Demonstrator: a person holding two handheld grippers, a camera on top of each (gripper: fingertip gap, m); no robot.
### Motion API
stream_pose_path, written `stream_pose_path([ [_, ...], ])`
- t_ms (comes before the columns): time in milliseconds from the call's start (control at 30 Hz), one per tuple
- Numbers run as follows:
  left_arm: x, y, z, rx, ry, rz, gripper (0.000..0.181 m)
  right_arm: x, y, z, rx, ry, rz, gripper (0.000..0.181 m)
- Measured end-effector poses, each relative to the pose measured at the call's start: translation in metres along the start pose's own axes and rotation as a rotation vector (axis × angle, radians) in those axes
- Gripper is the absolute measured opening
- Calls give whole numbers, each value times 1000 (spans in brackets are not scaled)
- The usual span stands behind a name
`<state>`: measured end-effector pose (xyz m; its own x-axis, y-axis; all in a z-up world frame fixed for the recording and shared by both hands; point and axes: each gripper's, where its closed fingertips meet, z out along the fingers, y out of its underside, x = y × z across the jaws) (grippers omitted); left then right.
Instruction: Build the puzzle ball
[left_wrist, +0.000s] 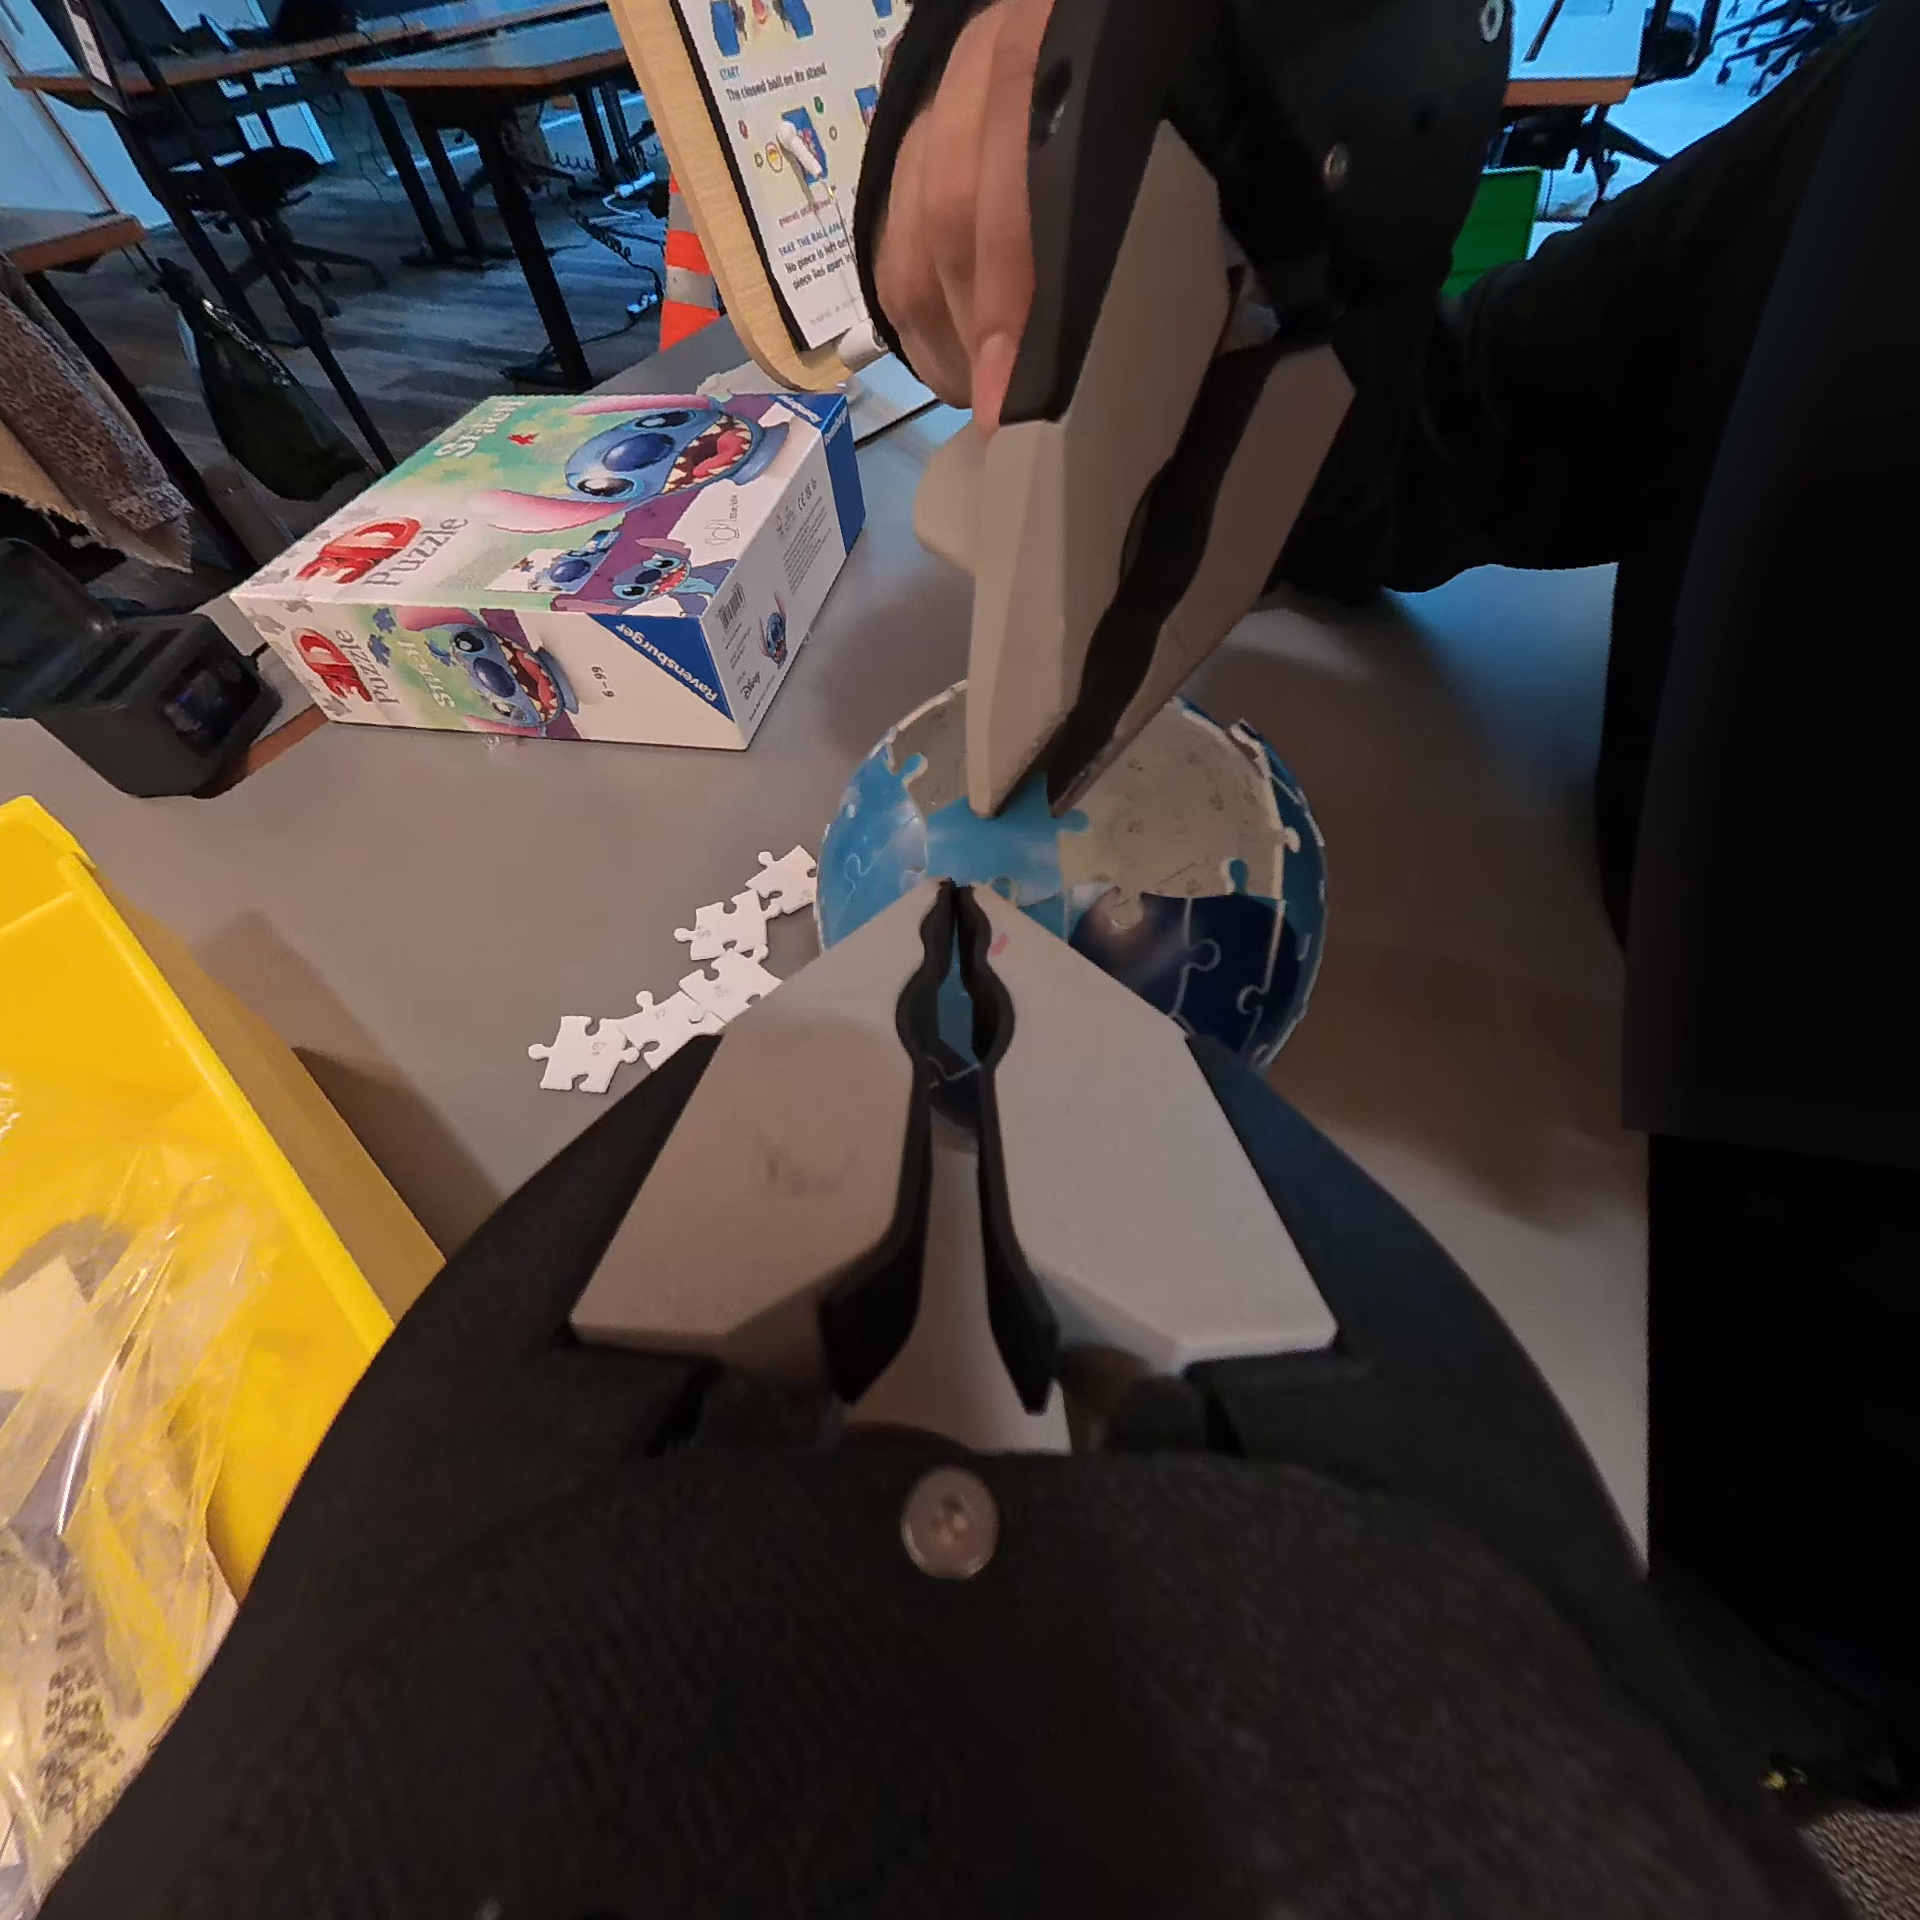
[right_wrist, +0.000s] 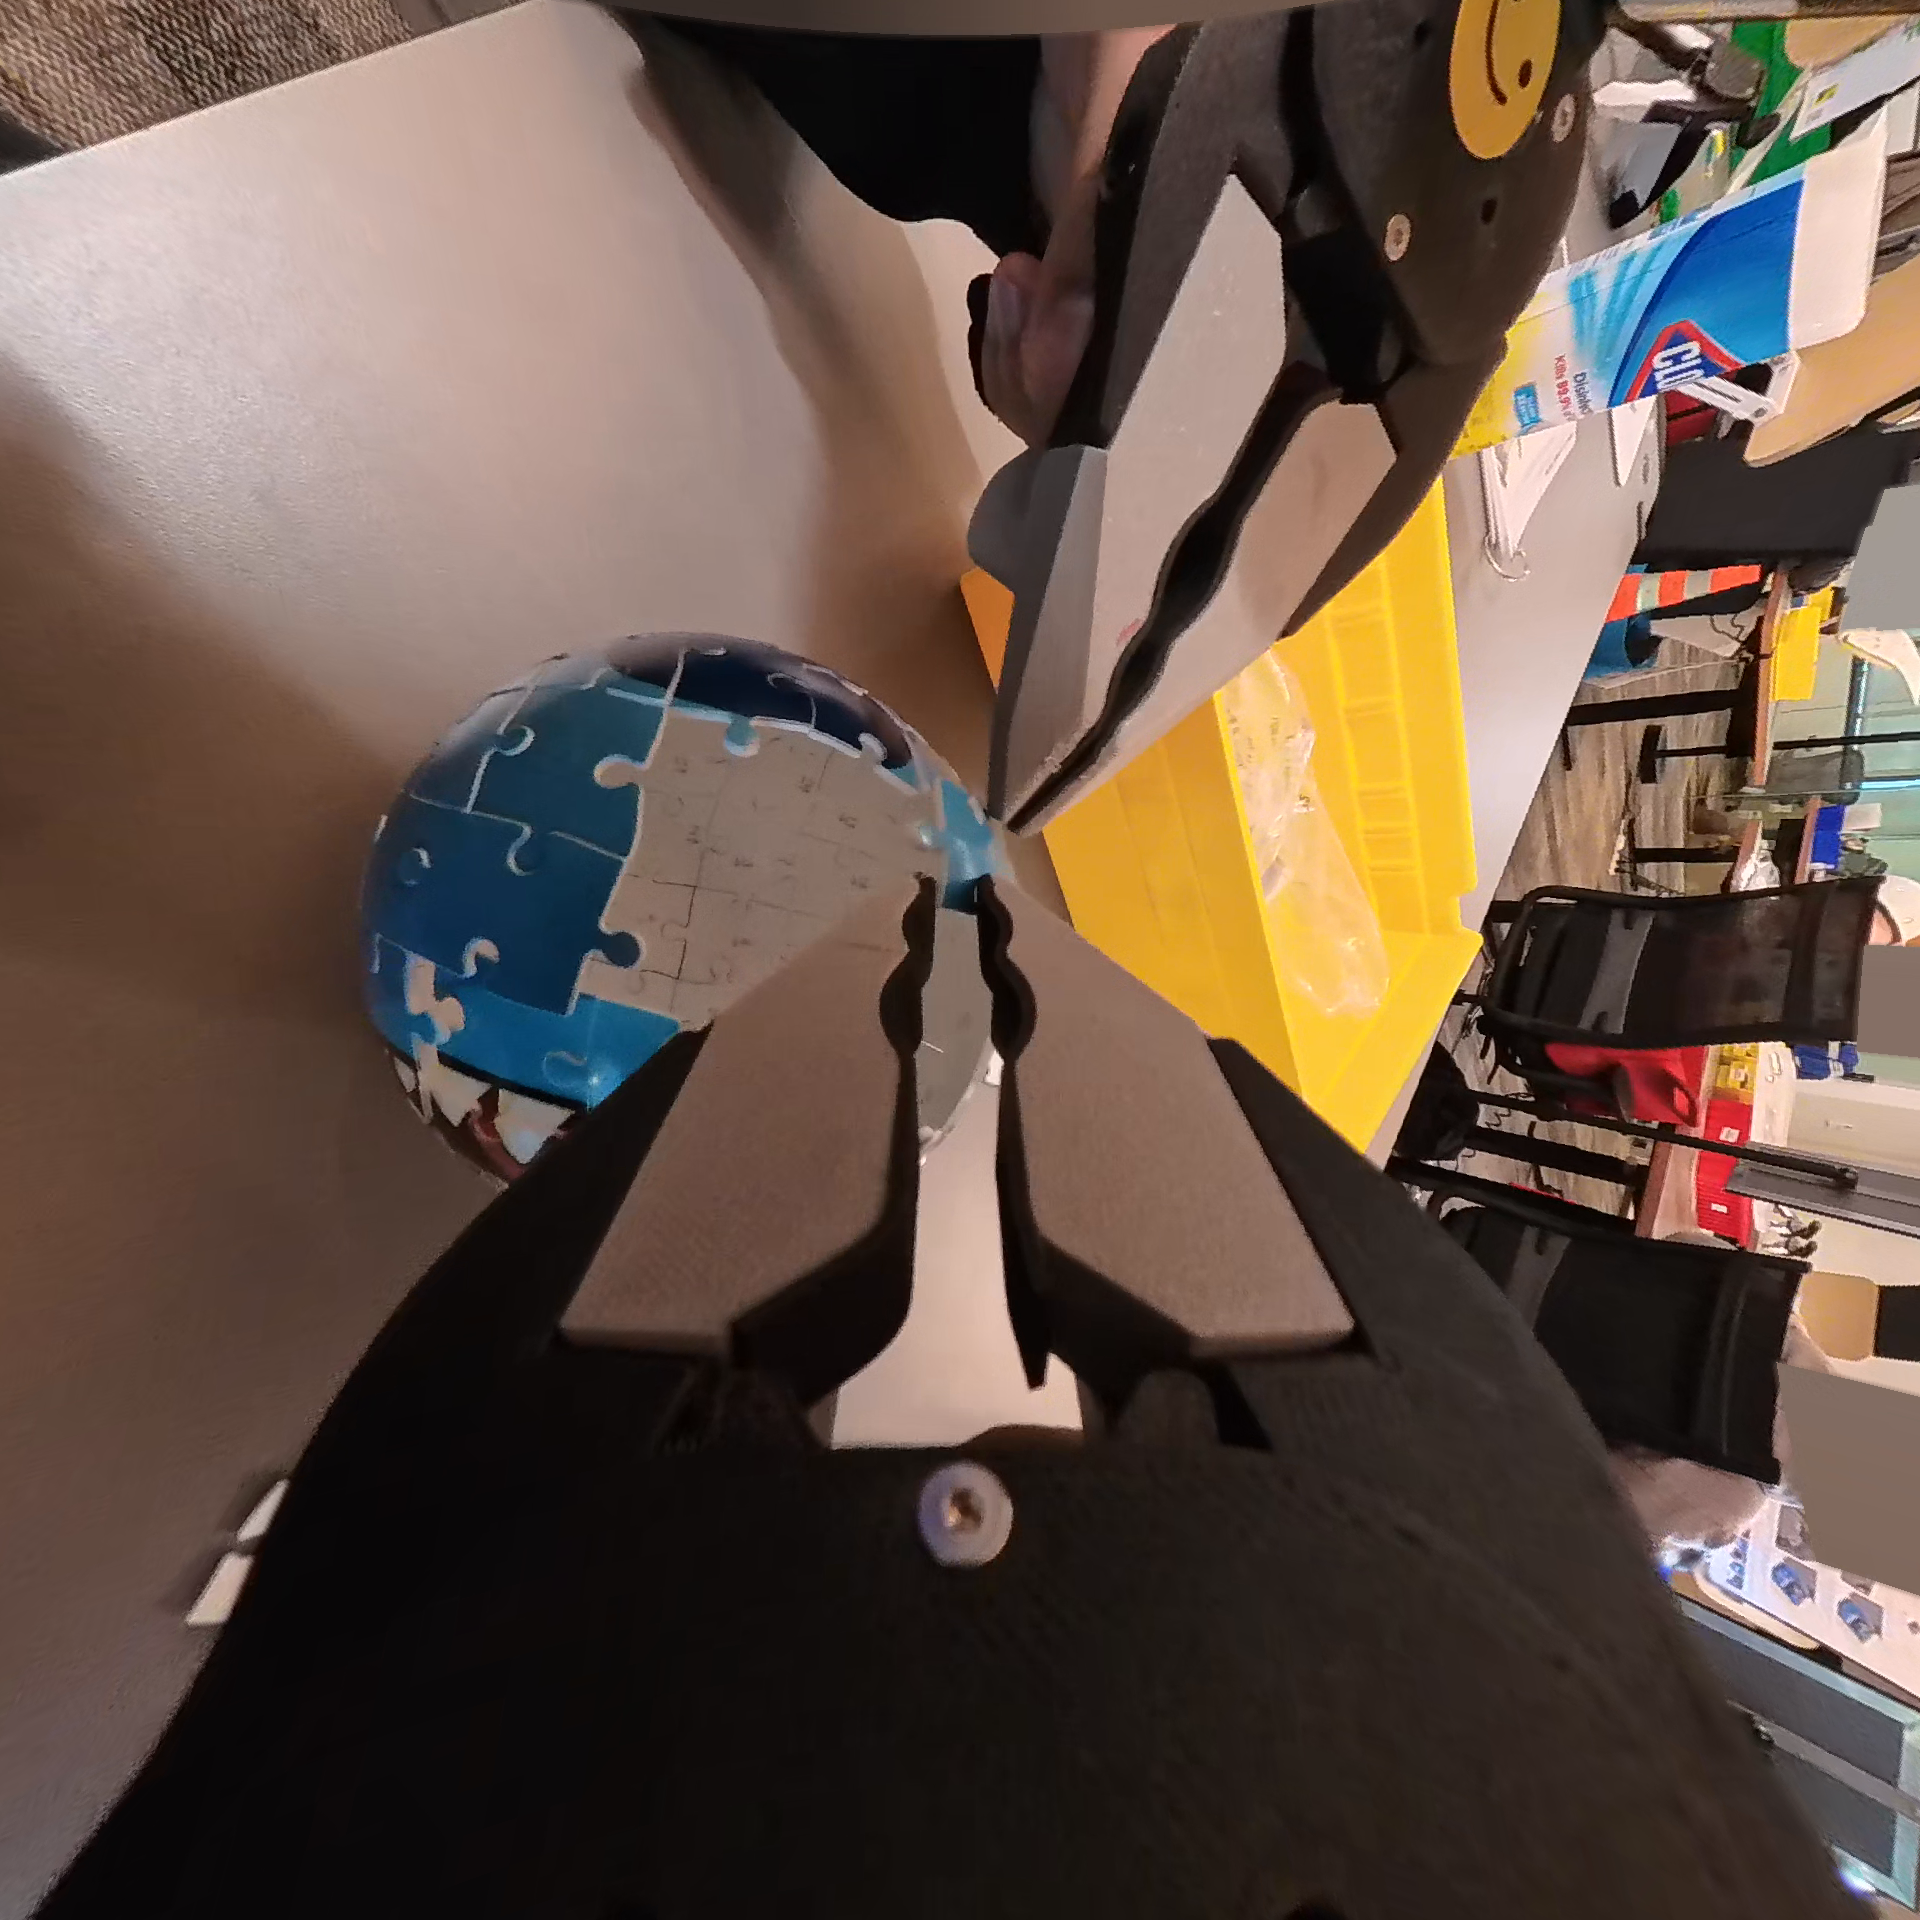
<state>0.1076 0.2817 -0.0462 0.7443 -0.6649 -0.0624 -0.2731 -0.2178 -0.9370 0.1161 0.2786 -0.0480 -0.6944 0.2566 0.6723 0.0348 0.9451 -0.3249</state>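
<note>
The puzzle ball (left_wrist: 1195, 935) is a part-built blue shell on the grey table (left_wrist: 468, 883). Its white inner side shows through the open part. It also shows in the right wrist view (right_wrist: 520, 862). My right gripper (right_wrist: 956, 888) comes down from above in the left wrist view (left_wrist: 1029, 800) and is shut on a light blue piece (left_wrist: 997, 847) at the ball's open rim. My left gripper (left_wrist: 953, 896) is shut with its tips pinching the near edge of the same piece (right_wrist: 966, 836). It enters from the top in the right wrist view (right_wrist: 1010, 826).
The puzzle's box (left_wrist: 582, 582) lies behind the ball. A chain of loose white pieces (left_wrist: 686, 987) lies left of it. A yellow bin (left_wrist: 156, 1091) with plastic bags stands at the left. A black device (left_wrist: 156, 696) and a standing instruction board (left_wrist: 769, 177) are farther back. Both grippers' tips are close together, under 4 cm apart.
</note>
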Motion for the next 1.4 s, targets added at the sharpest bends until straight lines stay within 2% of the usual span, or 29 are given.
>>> stream_pose_path([
  [1033, -12, 3, 3, -19, -69, 14, 0, 15, 16, 4, -123, 119, -65, 0],
  [1233, -18, -18, -13, 98, -106, 5, 0, 31, 14, -3, 14, 88, 143, 0],
  [1400, 0, -45, -36, 297, -36, 107, 0, 62, 4, -36, 199, 130, 429, 0],
])
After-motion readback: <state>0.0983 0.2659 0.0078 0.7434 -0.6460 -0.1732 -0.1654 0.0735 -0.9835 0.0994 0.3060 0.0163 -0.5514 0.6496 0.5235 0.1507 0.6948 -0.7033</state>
